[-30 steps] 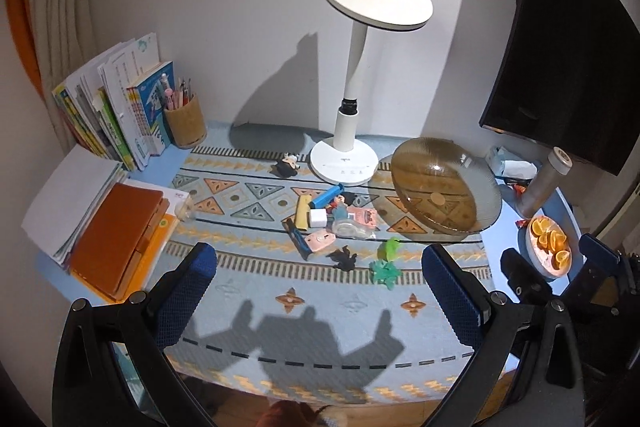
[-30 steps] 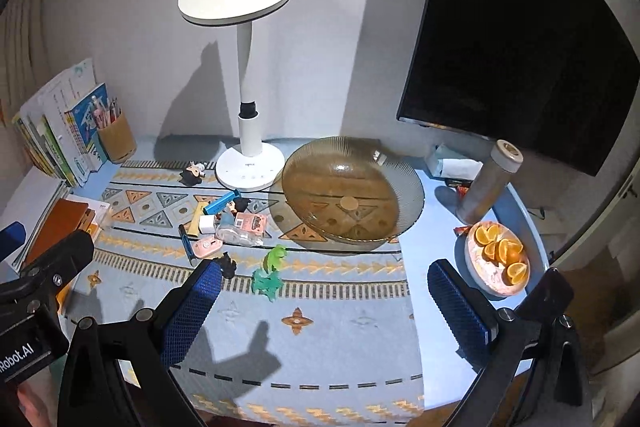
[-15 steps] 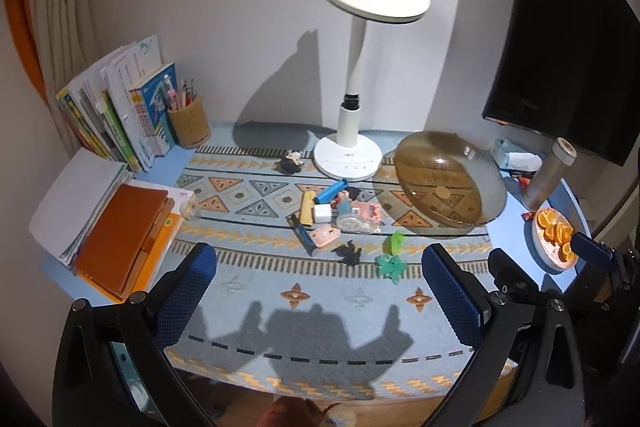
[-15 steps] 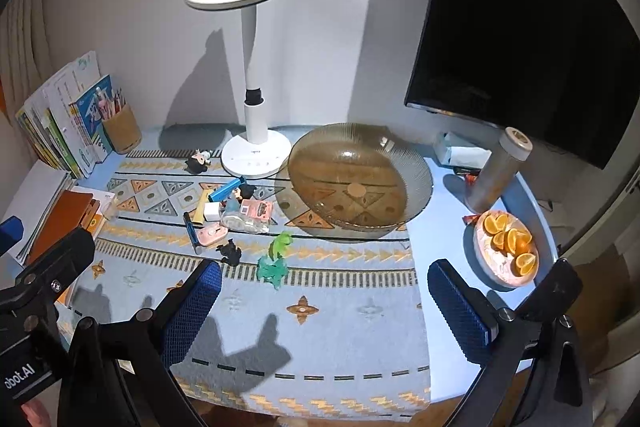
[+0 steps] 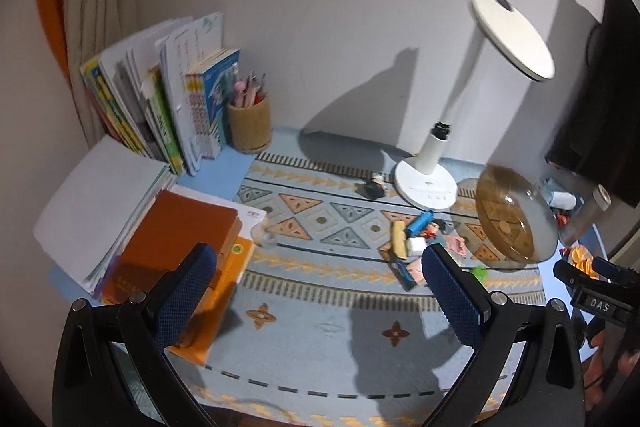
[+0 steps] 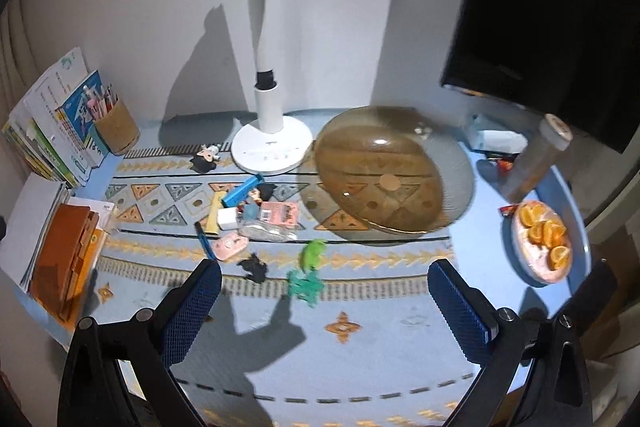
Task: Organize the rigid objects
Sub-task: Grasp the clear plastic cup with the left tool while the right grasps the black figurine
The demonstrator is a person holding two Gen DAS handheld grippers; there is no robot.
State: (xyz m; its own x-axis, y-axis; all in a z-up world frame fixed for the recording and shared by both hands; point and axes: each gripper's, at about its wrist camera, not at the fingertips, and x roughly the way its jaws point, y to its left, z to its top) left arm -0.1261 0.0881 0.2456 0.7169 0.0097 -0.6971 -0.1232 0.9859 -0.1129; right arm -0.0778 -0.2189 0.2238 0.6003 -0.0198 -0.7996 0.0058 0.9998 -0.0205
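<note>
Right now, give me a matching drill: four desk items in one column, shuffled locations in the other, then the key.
Items
1. amber ribbed glass bowl
2. round tan pen holder
3. pink plate of orange wedges
4. green toy dinosaur

Places
A. beside the upright books
B. right edge of the desk
C. right of the white lamp base
D. nearest the open right hand-held gripper

Pairs: 1-C, 2-A, 3-B, 4-D

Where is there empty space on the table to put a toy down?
The near strip of the patterned mat, in front of the green toys, is bare, and so is the big amber glass dish. It is crowded in the toy pile beside the lamp base.
</note>
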